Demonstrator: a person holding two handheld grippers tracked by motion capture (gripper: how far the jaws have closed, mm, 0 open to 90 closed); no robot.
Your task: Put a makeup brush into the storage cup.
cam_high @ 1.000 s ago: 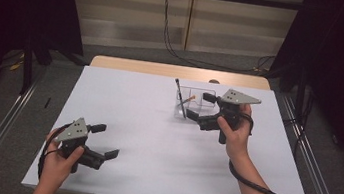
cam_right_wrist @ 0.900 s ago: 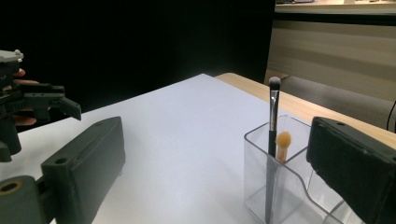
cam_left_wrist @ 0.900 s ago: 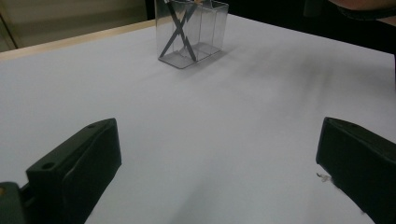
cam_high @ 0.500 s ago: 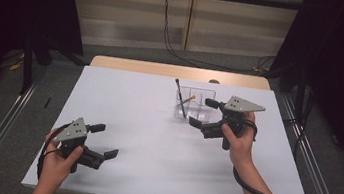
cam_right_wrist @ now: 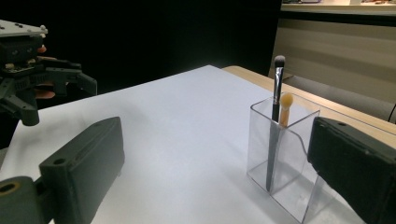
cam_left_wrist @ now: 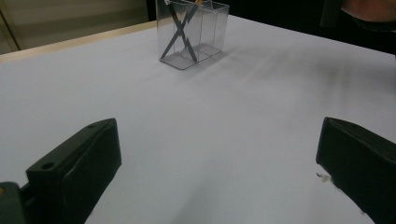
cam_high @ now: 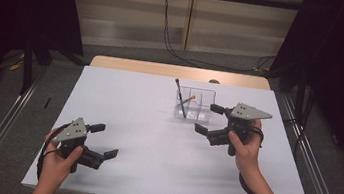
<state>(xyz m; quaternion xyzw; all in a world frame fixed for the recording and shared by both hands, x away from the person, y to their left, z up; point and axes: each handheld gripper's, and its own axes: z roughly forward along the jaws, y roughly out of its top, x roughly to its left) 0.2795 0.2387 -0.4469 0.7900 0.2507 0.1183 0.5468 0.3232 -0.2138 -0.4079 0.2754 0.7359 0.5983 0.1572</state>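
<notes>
High view: a white table (cam_high: pixel 154 140) carries a clear plastic holder (cam_high: pixel 195 104) toward its far right of centre. The holder is divided into compartments and stands upright. In its left compartment a long black-handled brush (cam_high: pixel 180 97) leans, bristle end up, above the rim; beside it a shorter orange-tipped applicator (cam_high: pixel 188 99) crosses it. Whether the two touch cannot be told from this view.

The right gripper (cam_high: pixel 210 119), held in the person's right hand (cam_high: pixel 244 146), hovers just to the right of the holder, near it but apart from it. Its jaws stand wide, with nothing between them. The left gripper (cam_high: pixel 104 141), held in the left hand (cam_high: pixel 59 160), sits at the near left of the table, well apart from the holder; its jaws also stand wide and hold nothing.

Right gripper view: the holder (cam_right_wrist: pixel 280 168) appears between the two black jaws, nearer the right one, which overlaps the holder's far side. The black brush (cam_right_wrist: pixel 275 116) and the applicator (cam_right_wrist: pixel 286 106) rise from the same compartment. The left gripper (cam_right_wrist: pixel 57 95) shows farther off at upper left.

Left gripper view: the holder (cam_left_wrist: pixel 194 35) stands far ahead across bare tabletop, its two tools crossing in an X.
</notes>
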